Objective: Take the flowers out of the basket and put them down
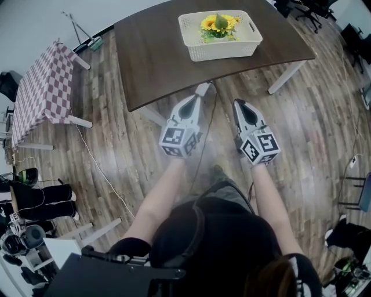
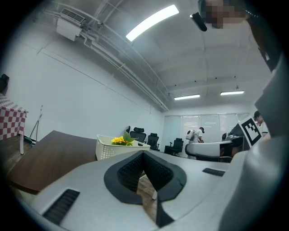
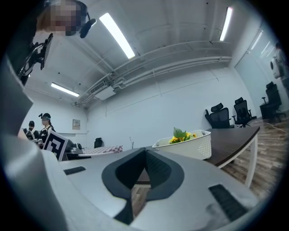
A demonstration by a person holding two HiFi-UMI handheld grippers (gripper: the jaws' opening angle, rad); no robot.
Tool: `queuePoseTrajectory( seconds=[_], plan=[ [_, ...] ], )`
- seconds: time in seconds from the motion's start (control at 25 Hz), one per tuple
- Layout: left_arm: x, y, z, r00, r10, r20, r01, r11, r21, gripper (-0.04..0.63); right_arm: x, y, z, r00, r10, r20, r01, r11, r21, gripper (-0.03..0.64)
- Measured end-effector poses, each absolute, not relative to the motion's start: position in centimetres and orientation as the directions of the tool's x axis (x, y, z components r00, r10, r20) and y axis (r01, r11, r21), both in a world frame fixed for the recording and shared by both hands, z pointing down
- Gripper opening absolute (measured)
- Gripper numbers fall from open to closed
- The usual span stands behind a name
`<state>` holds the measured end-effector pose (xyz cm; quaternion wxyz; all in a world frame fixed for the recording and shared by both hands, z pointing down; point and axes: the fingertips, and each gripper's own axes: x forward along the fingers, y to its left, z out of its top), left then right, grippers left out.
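Observation:
Yellow flowers (image 1: 218,24) with green leaves lie in a white perforated basket (image 1: 200,49) on the far side of a dark wooden table (image 1: 156,58). My left gripper (image 1: 195,100) and right gripper (image 1: 239,104) are held side by side over the floor, just short of the table's near edge, both shut and empty. In the left gripper view the basket (image 2: 104,149) and flowers (image 2: 120,140) show beyond the shut left gripper (image 2: 143,154). The right gripper view has the basket (image 3: 194,146) and flowers (image 3: 183,136) up right of the right gripper (image 3: 145,152).
A table with a red-checked cloth (image 1: 40,87) stands to the left on the wood floor. A cable (image 1: 98,168) runs across the floor. Black office chairs (image 1: 307,11) stand beyond the table at the upper right. People (image 3: 38,128) stand in the room's background.

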<state>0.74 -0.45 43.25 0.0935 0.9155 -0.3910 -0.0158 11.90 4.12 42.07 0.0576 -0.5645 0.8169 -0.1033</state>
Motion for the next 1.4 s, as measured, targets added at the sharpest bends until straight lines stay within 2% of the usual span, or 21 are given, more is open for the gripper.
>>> queuePoseTrajectory(
  seconds=[0.72,1.4],
  plan=[
    [8.9,-10.5,43.3,0.682,-0.731,0.023,-0.722,-0.668,0.180,0.002,19.7,-6.1,42.2,-0.391,-0.920,0.026,-0.900,0.377,-0.220,0.002],
    [11.0,-15.4,42.3,0.660,-0.751,0.023,-0.739,-0.645,0.194,0.002,20.7,-11.0,42.5,-0.428,-0.904,0.017,-0.880,0.413,-0.233,0.002]
  ],
)
